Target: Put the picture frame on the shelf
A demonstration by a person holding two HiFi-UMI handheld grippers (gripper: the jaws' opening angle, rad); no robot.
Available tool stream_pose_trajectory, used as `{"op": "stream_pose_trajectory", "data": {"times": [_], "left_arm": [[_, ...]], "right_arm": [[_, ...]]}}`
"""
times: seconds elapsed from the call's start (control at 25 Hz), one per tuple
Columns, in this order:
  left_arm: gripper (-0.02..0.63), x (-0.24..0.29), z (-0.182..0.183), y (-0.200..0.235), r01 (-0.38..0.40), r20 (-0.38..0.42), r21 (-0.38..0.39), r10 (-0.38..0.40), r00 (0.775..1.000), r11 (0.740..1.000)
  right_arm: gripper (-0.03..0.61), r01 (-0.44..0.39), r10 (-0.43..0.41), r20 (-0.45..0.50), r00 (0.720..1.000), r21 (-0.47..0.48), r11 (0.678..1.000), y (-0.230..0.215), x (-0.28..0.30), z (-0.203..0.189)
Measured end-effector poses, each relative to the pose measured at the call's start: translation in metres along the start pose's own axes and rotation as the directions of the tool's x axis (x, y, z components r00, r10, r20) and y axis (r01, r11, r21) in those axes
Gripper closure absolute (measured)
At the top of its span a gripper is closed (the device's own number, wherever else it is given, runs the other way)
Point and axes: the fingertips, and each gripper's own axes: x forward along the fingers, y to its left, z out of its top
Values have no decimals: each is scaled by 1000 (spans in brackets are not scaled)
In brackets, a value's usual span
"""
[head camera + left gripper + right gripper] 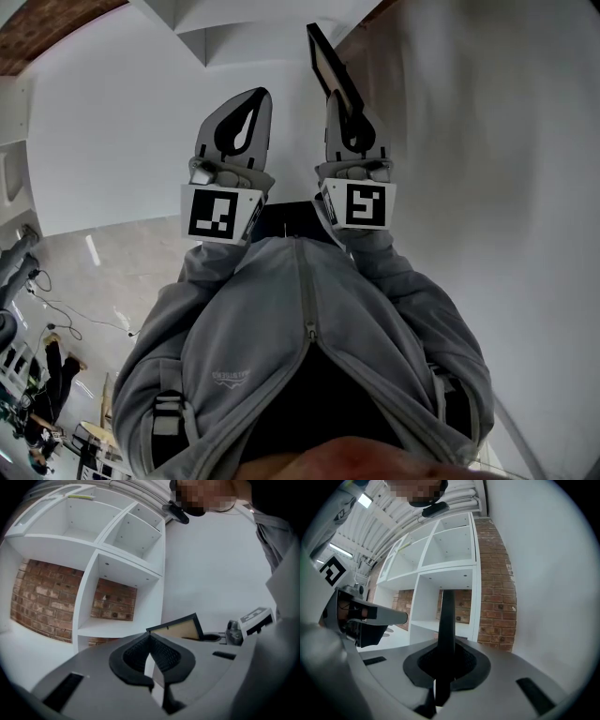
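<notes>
The right gripper (446, 660) is grasping the picture frame (447, 616) by its edge; the left gripper (151, 653) is hovering beside it, jaws clenched empty. The white shelf (89, 573) is standing ahead.

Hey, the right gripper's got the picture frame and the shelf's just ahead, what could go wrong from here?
1. The right gripper pinches the picture frame by one thin edge only, so it may twist or slip on the way.
2. The frame sticks out well past the jaws, so its far corner could knock a divider of the white shelf.
3. The left gripper is shut and empty, so nothing would catch a slip.
</notes>
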Motion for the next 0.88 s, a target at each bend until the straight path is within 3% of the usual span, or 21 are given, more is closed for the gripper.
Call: {"op": "stream_pose_trajectory", "data": {"times": [0.16,0.36,0.76,0.88], "left_arm": [[606,16,18,-3,-7,2,-18,7,1000,1000],[606,73,92,-2,-25,35,-60,28,999,998],[606,81,70,-1,-8,24,-89,11,1000,996],[606,87,56,-1,6,-15,-73,-7,1000,997]], "right_arm": [[543,-13,12,-19,1000,-29,999,-16,8,15],[543,-27,24,-50,998,-58,998,-67,47,68],[544,-37,34,-57,998,-50,998,-62,65,49],[543,-39,35,-60,998,-72,997,-64,72,40]]}}
